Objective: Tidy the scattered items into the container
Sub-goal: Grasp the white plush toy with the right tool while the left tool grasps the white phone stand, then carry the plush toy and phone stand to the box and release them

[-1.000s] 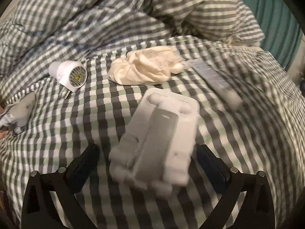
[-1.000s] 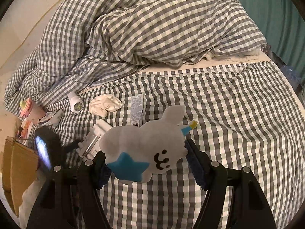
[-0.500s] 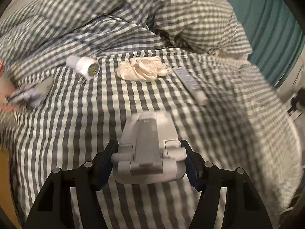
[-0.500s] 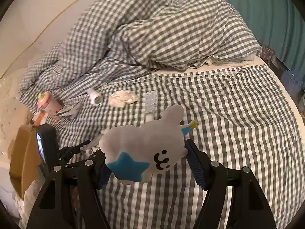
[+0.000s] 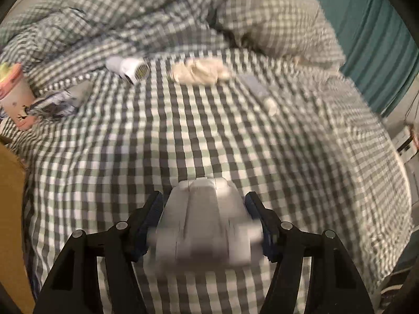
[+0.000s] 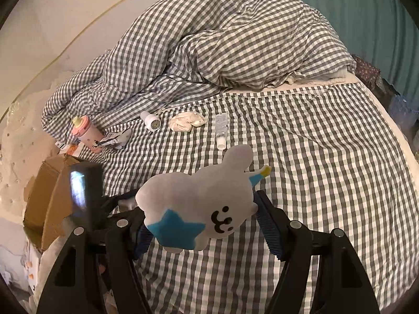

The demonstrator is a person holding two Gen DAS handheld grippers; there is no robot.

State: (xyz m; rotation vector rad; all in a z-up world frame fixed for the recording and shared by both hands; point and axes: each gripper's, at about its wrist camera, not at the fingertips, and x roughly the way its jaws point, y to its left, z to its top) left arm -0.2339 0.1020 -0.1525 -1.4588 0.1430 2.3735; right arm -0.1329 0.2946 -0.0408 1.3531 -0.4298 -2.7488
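Note:
In the left wrist view, my left gripper (image 5: pixel 204 201) is shut on a white plastic folding stand (image 5: pixel 207 225), held off the checked bedsheet (image 5: pixel 183 136). My right gripper (image 6: pixel 201 209) is shut on a grey plush toy (image 6: pixel 199 201) with a blue star and a smiling face, above the bed. An open cardboard box (image 6: pixel 49 196) stands at the bed's left side, and its brown wall (image 5: pixel 10 196) shows at the left edge. A white plug-in device (image 6: pixel 150 121), a crumpled cream cloth (image 6: pixel 187 121) and a white tube (image 6: pixel 221 130) lie on the sheet beyond.
A pink lidded cup (image 6: pixel 87 133) and a crinkled black-and-white packet (image 6: pixel 115 140) lie at the bed's left edge near the box. A heaped checked duvet (image 6: pixel 235 39) fills the far side. A teal curtain (image 6: pixel 366 13) hangs at the right. The left tool's black body (image 6: pixel 83 196) sits beside the plush.
The left jaws closed from wide apart onto the white stand and lifted it off the sheet. Both views pulled back and up, bringing the box and the pink cup into sight.

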